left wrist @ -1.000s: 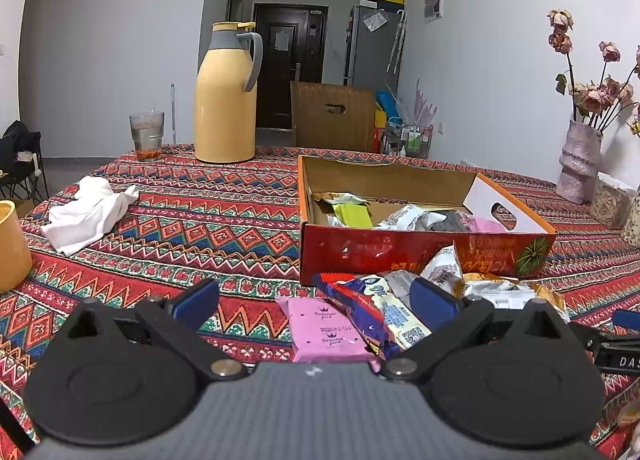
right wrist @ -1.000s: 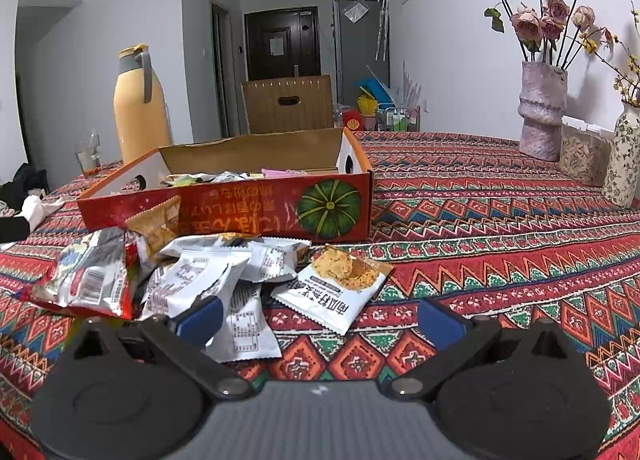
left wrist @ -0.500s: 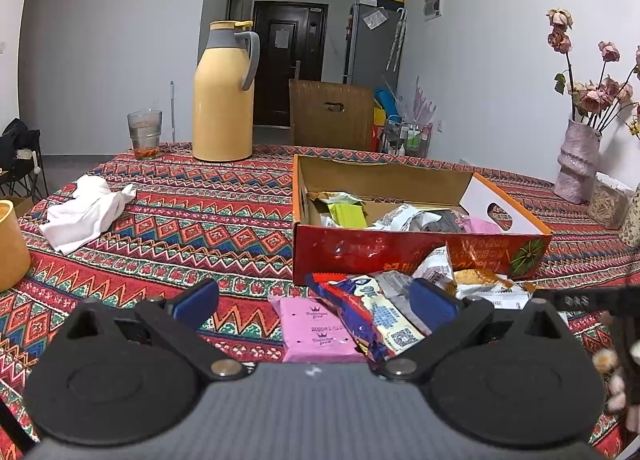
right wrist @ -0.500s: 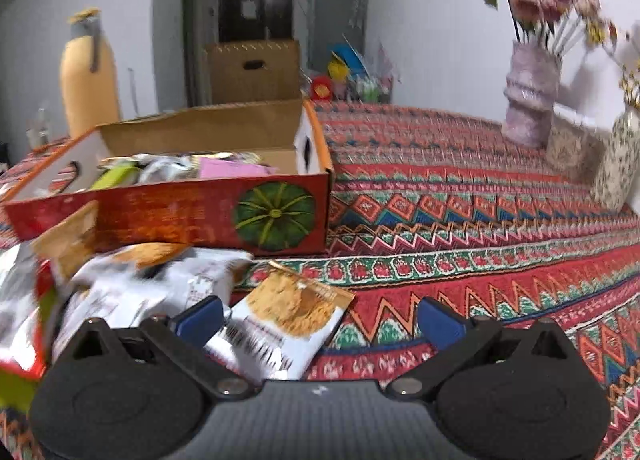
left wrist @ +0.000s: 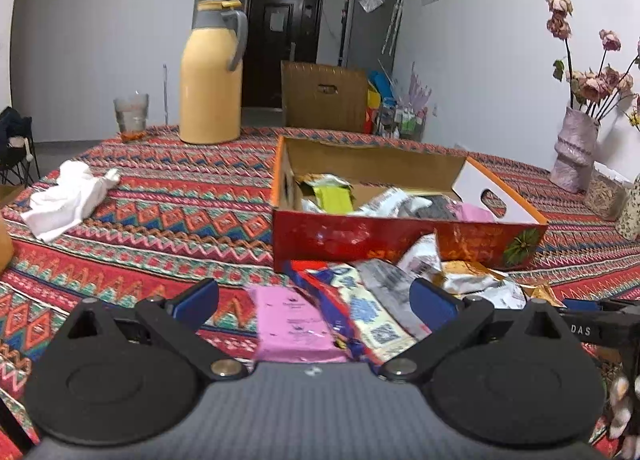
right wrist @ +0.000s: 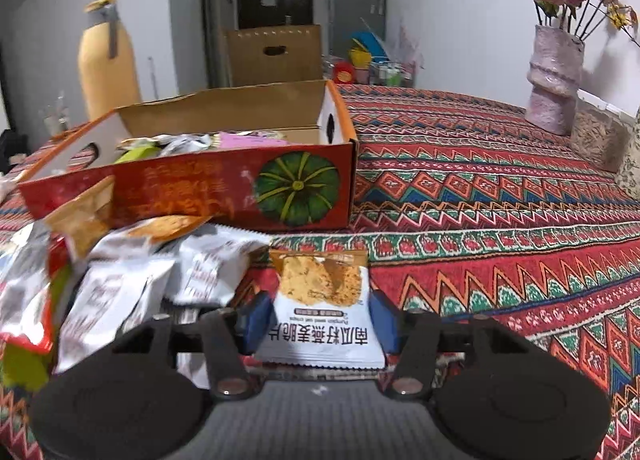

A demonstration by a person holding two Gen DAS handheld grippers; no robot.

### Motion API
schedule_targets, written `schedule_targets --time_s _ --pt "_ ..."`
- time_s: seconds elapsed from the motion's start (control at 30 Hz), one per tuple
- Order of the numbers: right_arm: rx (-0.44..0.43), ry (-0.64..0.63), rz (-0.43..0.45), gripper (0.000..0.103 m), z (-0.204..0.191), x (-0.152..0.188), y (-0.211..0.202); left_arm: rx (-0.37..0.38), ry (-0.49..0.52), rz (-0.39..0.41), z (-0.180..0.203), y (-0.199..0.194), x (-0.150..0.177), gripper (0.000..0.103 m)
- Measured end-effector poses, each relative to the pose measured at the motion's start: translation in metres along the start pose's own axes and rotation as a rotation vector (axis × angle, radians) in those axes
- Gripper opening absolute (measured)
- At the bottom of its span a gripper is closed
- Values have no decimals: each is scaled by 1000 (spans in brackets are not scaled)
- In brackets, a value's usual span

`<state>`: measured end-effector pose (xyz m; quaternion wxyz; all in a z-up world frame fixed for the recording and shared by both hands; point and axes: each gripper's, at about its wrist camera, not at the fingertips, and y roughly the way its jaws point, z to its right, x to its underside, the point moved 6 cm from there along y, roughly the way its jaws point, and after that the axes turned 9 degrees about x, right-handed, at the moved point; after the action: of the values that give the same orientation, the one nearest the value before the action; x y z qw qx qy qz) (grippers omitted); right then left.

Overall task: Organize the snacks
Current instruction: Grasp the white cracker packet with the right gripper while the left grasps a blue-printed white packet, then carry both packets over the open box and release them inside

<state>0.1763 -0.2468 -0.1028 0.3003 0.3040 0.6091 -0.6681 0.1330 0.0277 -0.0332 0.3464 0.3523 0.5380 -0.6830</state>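
Observation:
An open red cardboard box with several snacks inside stands on the patterned tablecloth. Loose snack packets lie in a heap in front of it. My right gripper is shut on a white cracker packet at the heap's right edge, just above the cloth. My left gripper is open and empty, low over a pink packet and a red-and-blue packet. The right gripper's body shows at the lower right of the left wrist view.
A yellow thermos, a glass and a white cloth are at the back left. A vase of dried roses and a jar stand at the right. A cardboard box stands behind the table.
My right gripper moved forward over the white cracker packet and closed on it. My left gripper stayed open and shifted slightly towards the heap.

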Motion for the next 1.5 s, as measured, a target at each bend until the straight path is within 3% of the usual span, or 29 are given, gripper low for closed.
schedule_targets --time_s 0.23,0.53,0.73,0.9,1.0,1.13,1.5 --pt "19 42 70 47 9 3 -9 0 -16 -72 22 24 -5 103" --pt "6 31 199 47 8 5 -29 -138 24 -201 40 64 -5 103" --pt "-33 45 222 47 10 5 -33 -166 24 -267 40 80 10 103" --pt "-52 56 235 47 12 5 -35 -153 9 -254 35 78 15 96" --pt "-58 58 238 47 12 5 -35 -165 3 -242 29 73 16 82" --pt "-58 55 239 47 11 5 -35 -120 -1 -218 27 64 15 63" --pt "-42 57 247 47 10 6 -36 -69 -6 -144 20 37 11 59"
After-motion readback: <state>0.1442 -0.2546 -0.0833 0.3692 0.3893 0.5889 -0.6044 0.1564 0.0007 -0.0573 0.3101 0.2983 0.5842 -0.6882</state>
